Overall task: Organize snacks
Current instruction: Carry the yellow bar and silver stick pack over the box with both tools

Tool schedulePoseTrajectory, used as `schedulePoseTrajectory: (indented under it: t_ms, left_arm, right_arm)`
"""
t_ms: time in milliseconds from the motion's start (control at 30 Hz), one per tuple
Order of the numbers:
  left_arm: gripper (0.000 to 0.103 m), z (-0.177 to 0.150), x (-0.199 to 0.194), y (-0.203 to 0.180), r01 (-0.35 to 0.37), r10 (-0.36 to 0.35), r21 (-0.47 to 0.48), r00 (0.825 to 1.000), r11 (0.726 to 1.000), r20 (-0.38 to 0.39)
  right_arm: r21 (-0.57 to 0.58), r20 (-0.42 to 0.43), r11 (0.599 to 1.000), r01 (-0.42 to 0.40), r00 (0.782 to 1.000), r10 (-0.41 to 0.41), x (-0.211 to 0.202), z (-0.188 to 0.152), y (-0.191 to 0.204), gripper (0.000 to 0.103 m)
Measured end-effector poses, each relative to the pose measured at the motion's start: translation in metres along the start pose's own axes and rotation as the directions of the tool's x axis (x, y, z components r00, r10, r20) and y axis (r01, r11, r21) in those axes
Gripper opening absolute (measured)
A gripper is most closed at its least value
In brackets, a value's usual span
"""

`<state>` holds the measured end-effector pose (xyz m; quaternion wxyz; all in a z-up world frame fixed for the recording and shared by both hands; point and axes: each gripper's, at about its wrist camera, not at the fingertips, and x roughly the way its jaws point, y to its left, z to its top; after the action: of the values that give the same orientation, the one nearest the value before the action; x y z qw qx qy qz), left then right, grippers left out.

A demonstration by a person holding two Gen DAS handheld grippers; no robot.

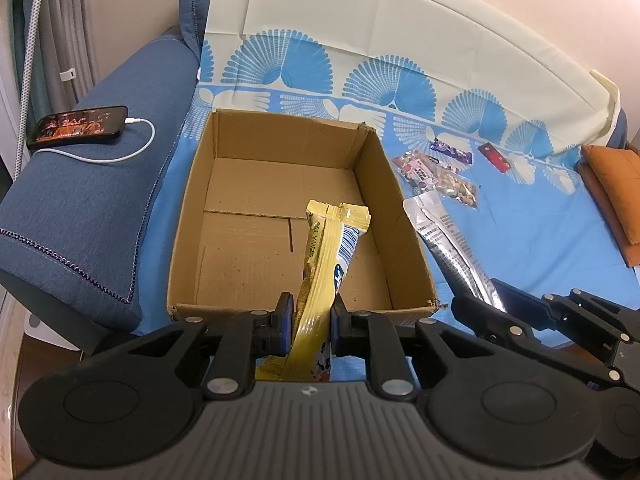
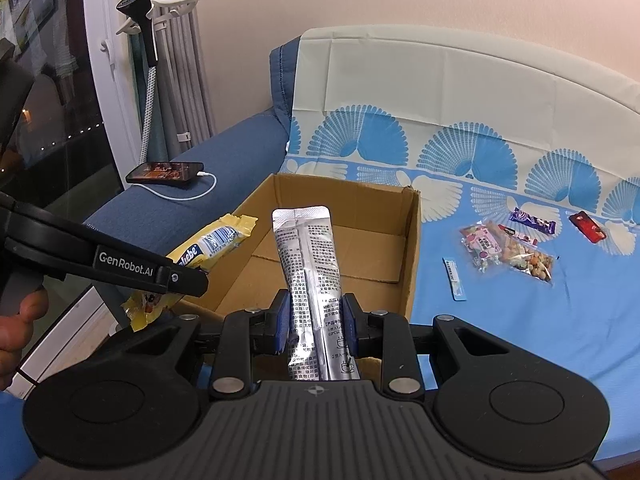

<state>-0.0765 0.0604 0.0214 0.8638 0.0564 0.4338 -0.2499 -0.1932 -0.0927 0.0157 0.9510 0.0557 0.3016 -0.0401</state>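
"GenRobot.AI" is printed on the left hand-held gripper (image 1: pixel 311 316), clamped on a yellow snack packet (image 1: pixel 325 256) over the cardboard box (image 1: pixel 188 216). The right hand-held gripper (image 2: pixel 316 320) clamps a silver sachet (image 2: pixel 310 264) of small print.

Both wrist views look down, close, sharing the cardboard box (image 1: pixel 280 184).

Even, soft indoor light fills both views, with only faint shadows inside the cardboard box (image 1: pixel 280 200). The silver sachet (image 2: pixel 312 280) shows mild glare. Strong fisheye bending curves the edges, and corners fall dark. The window (image 2: pixel 52 120) looks dark, perhaps night outside.
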Motion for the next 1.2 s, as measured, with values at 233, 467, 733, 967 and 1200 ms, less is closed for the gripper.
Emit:
schedulePoseTrajectory:
  t_ms: [233,467,733,967,1200]
  left_arm:
    - [0.02,0.0,0.003,0.003,0.007,-0.007,-0.013,1.0,1.0,-0.008]
    - [0.02,0.008,0.008,0.016,-0.005,0.004,-0.044,1.0,0.999,-0.009]
    - [0.02,0.026,0.019,0.027,-0.017,0.016,-0.076,1.0,0.997,-0.004]
    - [0.02,0.04,0.034,0.032,-0.02,0.018,-0.087,1.0,0.996,-0.016]
    - [0.02,0.055,0.057,0.039,-0.013,0.007,-0.108,0.999,0.994,-0.054]
  right_arm:
    - [0.0,-0.009,1.0,0.01,1.0,-0.01,0.002,0.0,0.001,0.03]
    - [0.008,-0.014,1.0,0.025,1.0,-0.025,0.01,0.004,-0.001,0.03]
    - [0.029,-0.018,0.999,0.04,0.999,-0.04,0.023,0.01,-0.006,0.03]
    - [0.044,-0.027,0.999,0.032,0.999,-0.031,0.042,0.017,-0.011,0.03]
    - [0.06,-0.05,0.998,0.018,0.999,-0.015,0.068,0.025,-0.016,0.03]
